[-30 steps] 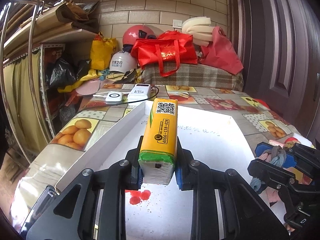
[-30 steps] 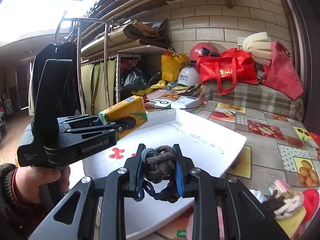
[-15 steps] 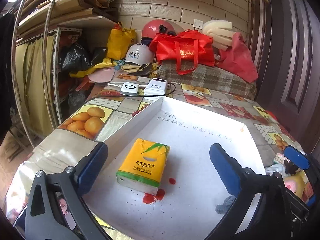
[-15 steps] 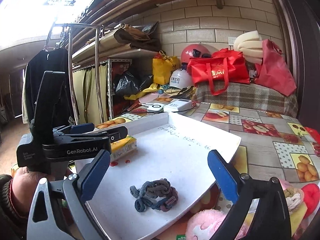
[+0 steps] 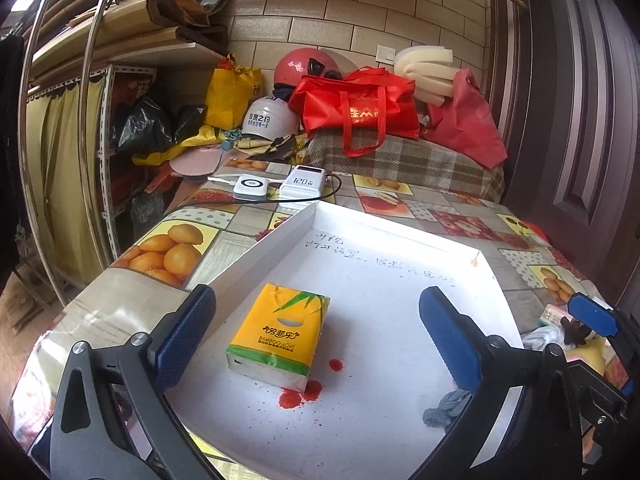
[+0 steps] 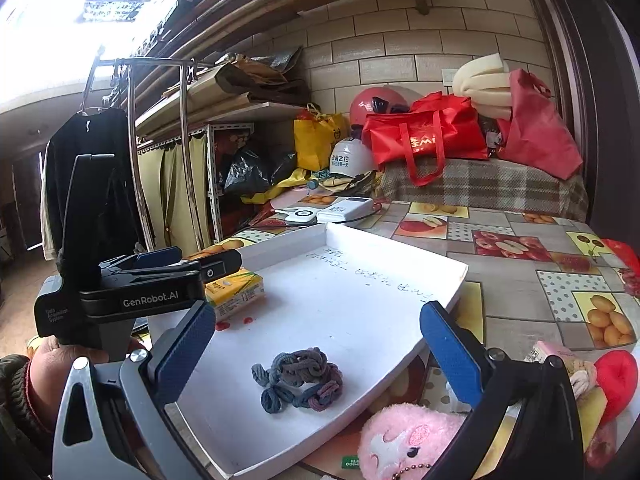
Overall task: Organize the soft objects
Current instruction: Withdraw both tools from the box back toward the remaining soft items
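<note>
A yellow tissue pack [image 5: 280, 334] lies flat in the white tray [image 5: 400, 272], near its left wall. My left gripper [image 5: 316, 340] is open and empty, just behind the pack. A knotted grey-blue rope bundle [image 6: 300, 378] lies in the tray [image 6: 360, 300] near its front edge. My right gripper [image 6: 312, 348] is open and empty over the bundle. The tissue pack also shows in the right wrist view [image 6: 236, 292], beside the left gripper [image 6: 168, 272]. A bit of the bundle shows in the left wrist view [image 5: 446, 410].
A pink plush toy [image 6: 408, 436], a red soft item [image 6: 616, 380] and a knitted piece [image 6: 580, 376] lie on the fruit-pattern table at the right of the tray. Two white power banks [image 5: 280, 188] sit behind the tray. Red bags [image 5: 356, 108] and helmets [image 5: 308, 68] stand at the back.
Both grippers have opened and pulled back. The tissue pack dropped from the left gripper and the rope bundle from the right gripper; both now rest in the tray.
</note>
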`<state>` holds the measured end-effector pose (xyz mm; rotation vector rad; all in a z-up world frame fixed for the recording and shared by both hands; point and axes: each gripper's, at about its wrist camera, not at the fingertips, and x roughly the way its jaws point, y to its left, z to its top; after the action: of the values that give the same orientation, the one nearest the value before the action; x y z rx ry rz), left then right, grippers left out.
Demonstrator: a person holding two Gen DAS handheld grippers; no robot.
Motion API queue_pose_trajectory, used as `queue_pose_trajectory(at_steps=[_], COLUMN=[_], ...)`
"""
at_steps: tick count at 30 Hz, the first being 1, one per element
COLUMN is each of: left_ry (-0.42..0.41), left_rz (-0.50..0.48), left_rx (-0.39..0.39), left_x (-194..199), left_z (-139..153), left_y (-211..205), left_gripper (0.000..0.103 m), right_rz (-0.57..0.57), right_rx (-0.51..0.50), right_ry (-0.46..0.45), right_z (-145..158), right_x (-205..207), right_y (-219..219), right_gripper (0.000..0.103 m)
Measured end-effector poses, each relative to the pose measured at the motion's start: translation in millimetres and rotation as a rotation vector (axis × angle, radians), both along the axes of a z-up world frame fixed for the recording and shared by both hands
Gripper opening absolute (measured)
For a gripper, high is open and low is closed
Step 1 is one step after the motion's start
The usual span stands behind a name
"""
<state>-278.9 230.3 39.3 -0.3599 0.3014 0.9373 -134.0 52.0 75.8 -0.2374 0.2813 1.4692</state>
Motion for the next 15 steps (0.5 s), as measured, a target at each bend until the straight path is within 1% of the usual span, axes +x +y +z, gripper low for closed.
queue_pose_trajectory(at_steps=[4,7,9,12,13,15], left_ry=[0.001,0.0,-0.013,-0.036,-0.025,0.029], left_rz=[-0.047,-0.121,-0.213,-0.39,-0.453,-0.598], left_rx=[0.046,0.11,0.122,0.15,0.169,0.192], left_x=[2,7,9,10,11,15], left_z=[3,7,10,16,18,20], left_y=[-10,-26,-37,-60,-71,-95], left_gripper=[0.103,0.103,0.103,0.103,0.103,0.103], right_rz=[-0.013,-0.027,-0.04,-0.072,-0.092,-0.142], right_rx=[0.005,0.011,0.017,0.034,0.043,0.059], right_ry=[0.002,0.004,-0.006,-0.033,-0.046,-0.074], right_z=[0,1,2,5,6,10], right_x=[5,9,14,24,31,44], right_y=[-6,-12,-20,-38,-47,-62], right_gripper=[0.102,0.102,0.102,0.102,0.102,0.102])
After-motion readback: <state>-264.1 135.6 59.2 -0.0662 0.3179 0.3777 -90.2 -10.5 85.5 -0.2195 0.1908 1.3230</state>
